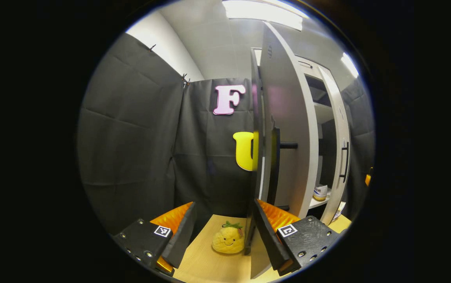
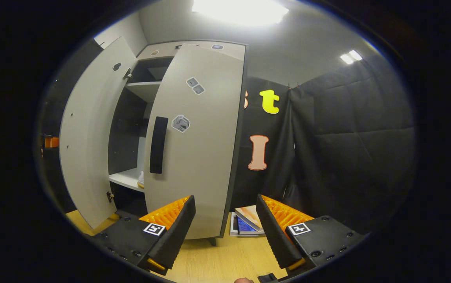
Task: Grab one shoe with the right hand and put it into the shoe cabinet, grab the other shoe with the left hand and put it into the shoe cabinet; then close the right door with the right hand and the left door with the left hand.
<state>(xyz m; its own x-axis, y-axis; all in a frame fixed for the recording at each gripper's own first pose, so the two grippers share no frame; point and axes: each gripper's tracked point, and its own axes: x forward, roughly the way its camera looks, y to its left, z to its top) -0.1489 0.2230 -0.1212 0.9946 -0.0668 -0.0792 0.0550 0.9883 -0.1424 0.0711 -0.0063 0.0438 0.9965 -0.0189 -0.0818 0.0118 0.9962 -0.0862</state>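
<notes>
Both doors open, so closing steps not done. Left gripper [image 1: 222, 232] wide open, empty, right up against the left door [image 1: 288, 129]: door edge-on just ahead, leading edge beside its right finger, handle [image 1: 274, 165] just above. Plush toy [image 1: 228, 239] on floor between the fingers, farther off. Right gripper [image 2: 225, 226] also wide, empty, right door [image 2: 194, 145] ahead-left, partly swung in, handle [image 2: 158, 144] facing. Books [image 2: 247, 225] on floor straight ahead. Shoes: something pale on the shelf [image 2: 125, 179] inside, possibly a shoe, too small to tell. Probably shoes stowed, both doors left.
</notes>
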